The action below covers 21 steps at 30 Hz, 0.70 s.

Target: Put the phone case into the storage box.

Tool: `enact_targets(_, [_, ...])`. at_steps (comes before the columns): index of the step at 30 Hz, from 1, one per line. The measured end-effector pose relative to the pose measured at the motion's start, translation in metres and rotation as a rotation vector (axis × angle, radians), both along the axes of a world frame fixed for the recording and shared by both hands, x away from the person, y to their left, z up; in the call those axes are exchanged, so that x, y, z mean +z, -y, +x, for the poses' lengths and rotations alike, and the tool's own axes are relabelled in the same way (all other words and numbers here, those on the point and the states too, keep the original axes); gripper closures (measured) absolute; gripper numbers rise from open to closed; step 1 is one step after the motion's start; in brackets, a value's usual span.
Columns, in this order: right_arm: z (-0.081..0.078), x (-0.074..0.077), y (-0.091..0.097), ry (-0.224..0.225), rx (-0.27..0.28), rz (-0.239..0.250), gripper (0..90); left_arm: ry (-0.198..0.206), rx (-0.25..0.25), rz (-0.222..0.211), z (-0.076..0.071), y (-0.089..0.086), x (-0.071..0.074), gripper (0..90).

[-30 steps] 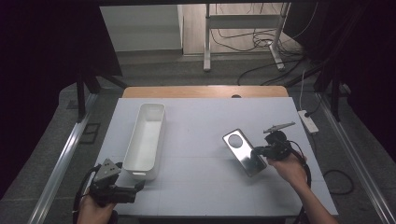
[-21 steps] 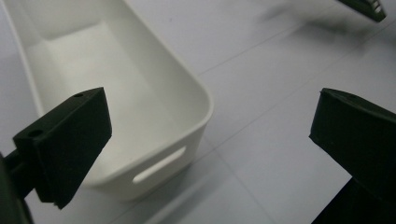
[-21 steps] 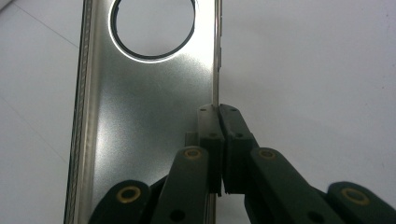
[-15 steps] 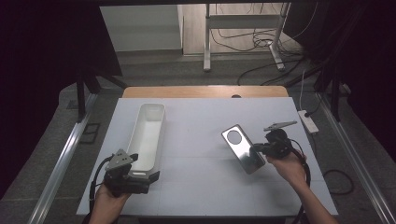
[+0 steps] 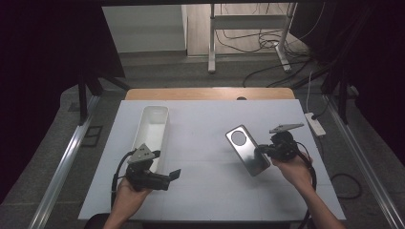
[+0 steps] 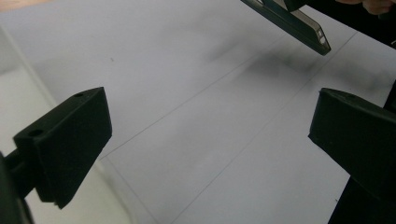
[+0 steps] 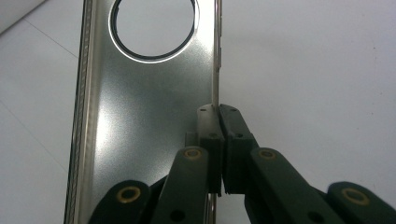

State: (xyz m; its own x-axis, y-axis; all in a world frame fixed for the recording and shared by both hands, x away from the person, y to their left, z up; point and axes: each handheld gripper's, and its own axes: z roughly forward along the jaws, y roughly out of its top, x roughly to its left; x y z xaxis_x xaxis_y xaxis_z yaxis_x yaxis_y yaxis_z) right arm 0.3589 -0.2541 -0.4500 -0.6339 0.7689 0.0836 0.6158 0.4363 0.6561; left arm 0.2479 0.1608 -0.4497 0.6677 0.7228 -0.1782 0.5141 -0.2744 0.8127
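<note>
Phone case, silvery with clear edges, sits right of centre in the high view, lifted off the white counter and tilted, round camera cutout toward the upper left of the frame. In the right gripper view the case fills the left and centre, cutout at top.

Right hand-held gripper: jaws pinched tight on one long side rim of the case, low on that edge; seen close in its own view, pads meeting on the thin wall.

Left hand-held gripper: lower left of the high view, just beside the near end of the white tray, jaws spread wide, nothing between them. Its own view looks across bare counter toward the case, upper right.

Handling, my reading: light, thin shell, somewhat flexible; glossy back likely slippery. A one-rim pinch lets it swing or twist. Better to take the opposite long rim or a short end with the free gripper.

No brand, label or legible writing.
</note>
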Motion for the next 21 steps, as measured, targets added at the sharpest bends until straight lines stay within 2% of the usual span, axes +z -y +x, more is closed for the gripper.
enact_targets(12, [-0.002,0.003,-0.006,0.023,0.009,0.006,88.2,-0.012,-0.061,-0.021,0.020,0.023,-0.004,0.1])
enact_targets(21, [-0.004,0.004,-0.012,0.038,0.023,0.017,88.2,-0.051,-0.094,-0.061,0.035,0.037,-0.010,0.2])
